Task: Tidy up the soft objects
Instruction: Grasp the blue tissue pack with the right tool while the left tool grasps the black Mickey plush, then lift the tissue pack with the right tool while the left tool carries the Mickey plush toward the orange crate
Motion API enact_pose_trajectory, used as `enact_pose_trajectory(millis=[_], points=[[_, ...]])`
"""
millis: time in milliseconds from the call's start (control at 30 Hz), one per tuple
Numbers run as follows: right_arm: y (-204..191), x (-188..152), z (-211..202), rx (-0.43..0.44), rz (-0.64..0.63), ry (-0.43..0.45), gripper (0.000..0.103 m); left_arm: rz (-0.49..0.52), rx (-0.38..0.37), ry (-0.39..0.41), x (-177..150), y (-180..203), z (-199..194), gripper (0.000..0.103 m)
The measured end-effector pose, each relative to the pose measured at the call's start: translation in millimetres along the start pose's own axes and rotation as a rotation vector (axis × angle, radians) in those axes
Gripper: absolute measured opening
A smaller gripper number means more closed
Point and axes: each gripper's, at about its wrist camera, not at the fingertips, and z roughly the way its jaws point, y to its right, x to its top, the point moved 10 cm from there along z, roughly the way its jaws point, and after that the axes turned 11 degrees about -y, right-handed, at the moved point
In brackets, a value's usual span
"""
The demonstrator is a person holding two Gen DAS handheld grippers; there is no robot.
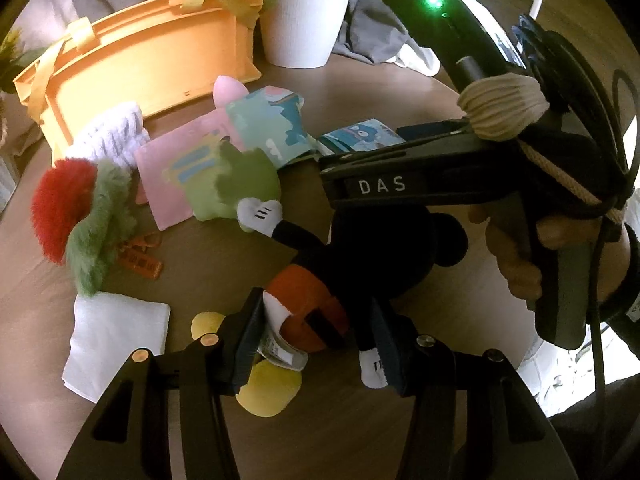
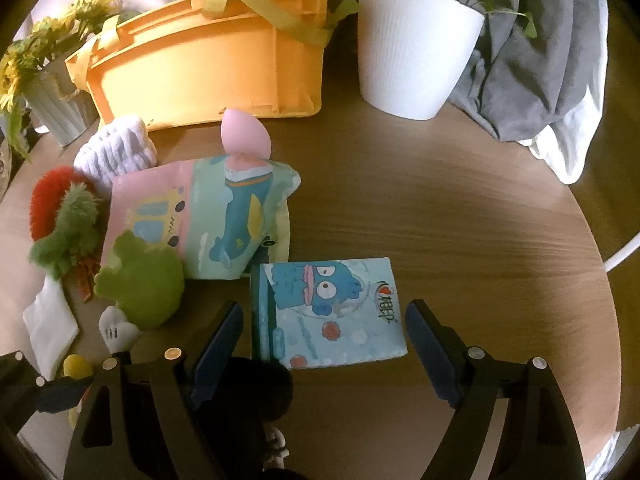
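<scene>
The mouse plush (image 1: 320, 280) lies nearest you on the tabletop (image 2: 460, 208), its red shorts clamped between the pads of your left hand-held gripper (image 1: 314, 342). Your right hand-held gripper (image 2: 324, 344) hangs wide open over the blue tissue pack (image 2: 332, 312), gripping nothing. Beyond lie a cloth book (image 2: 200, 216) and a green plush (image 2: 140, 280); farthest, the orange basket (image 2: 200, 64).

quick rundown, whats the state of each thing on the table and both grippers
black mouse plush toy with red shorts: lying down, clamped
left gripper: shut on plush
right gripper: open, around tissue pack
blue cartoon tissue pack: flat, ungripped
orange plastic basket: upright
white folded cloth: flat
</scene>
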Motion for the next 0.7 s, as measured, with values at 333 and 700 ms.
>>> enact_pose_trajectory(millis=[333, 700], points=[[6.9, 3.6, -16.4, 0.068, 0.027, 0.038, 0.073, -0.055, 0.013, 0.033, 4.4, 10.5, -9.3, 0.049], [34.6, 15.8, -72.5, 0.059, 0.102, 0.178, 0.073, -0.183, 0.111, 0.128, 17.9, 5.4, -45.4, 0.049]])
